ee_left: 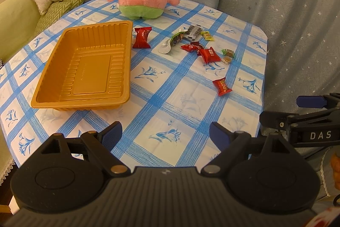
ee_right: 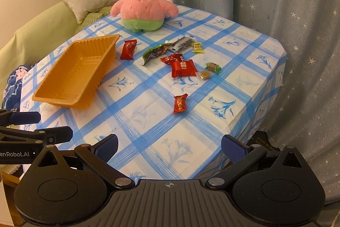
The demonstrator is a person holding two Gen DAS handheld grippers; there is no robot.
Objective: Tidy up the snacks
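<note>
Snacks [ee_right: 183, 68] lie scattered on the surface, right of the empty tray [ee_left: 85, 65] — nothing sorted yet. Both my jaws hang wide open, empty; next, I reach for the nearest red candy [ee_right: 180, 103].

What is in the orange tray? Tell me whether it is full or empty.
Empty. The orange tray shows only its bare ribbed floor in both views; all the snacks lie outside on the tablecloth.
</note>
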